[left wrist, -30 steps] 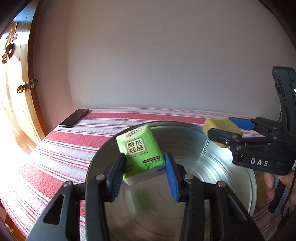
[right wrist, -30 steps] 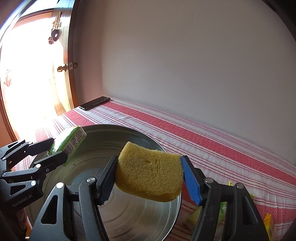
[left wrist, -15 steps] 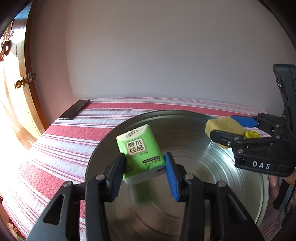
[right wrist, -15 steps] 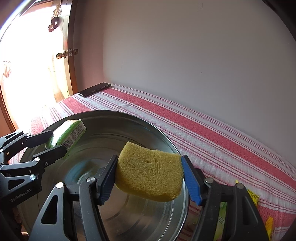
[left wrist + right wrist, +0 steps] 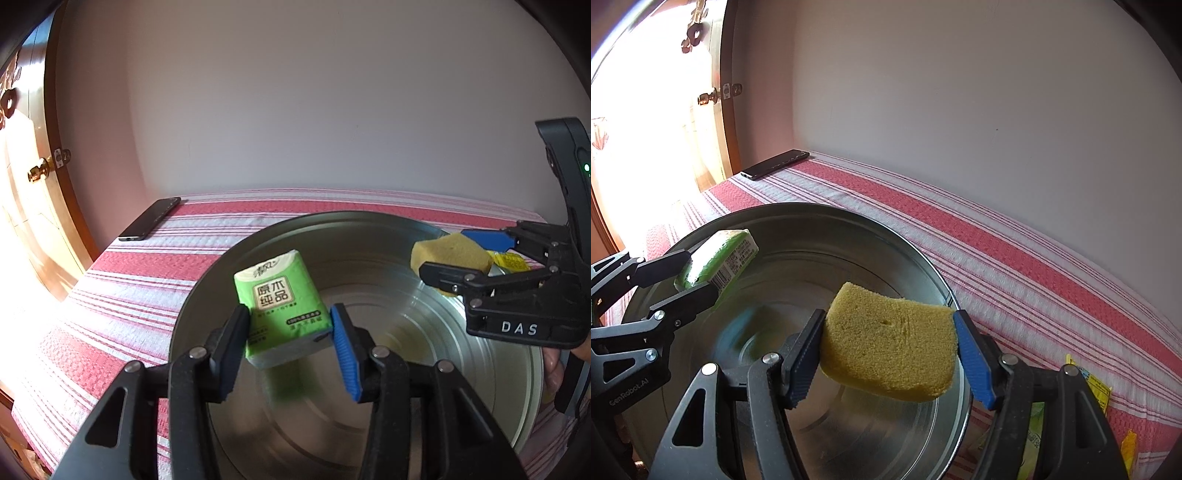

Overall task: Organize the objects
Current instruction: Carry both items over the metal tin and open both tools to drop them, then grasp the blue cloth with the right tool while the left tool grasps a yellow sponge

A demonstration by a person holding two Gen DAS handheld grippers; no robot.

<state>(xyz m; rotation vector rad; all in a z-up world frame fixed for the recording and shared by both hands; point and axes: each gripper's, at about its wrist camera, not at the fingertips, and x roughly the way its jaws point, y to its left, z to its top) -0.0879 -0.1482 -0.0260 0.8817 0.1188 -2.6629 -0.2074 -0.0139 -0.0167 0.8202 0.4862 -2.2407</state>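
green tissue pack (image 5: 282, 306) sits clamped in the left gripper (image 5: 288, 343) above the metal basin (image 5: 406, 332); the right gripper (image 5: 888, 358) squeezes a yellow sponge (image 5: 890, 350) over the basin's near rim.

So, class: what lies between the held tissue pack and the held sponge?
Only the bare shiny floor of the metal basin, seen below the gap in both wrist views; nothing separates the tissue pack from the sponge.
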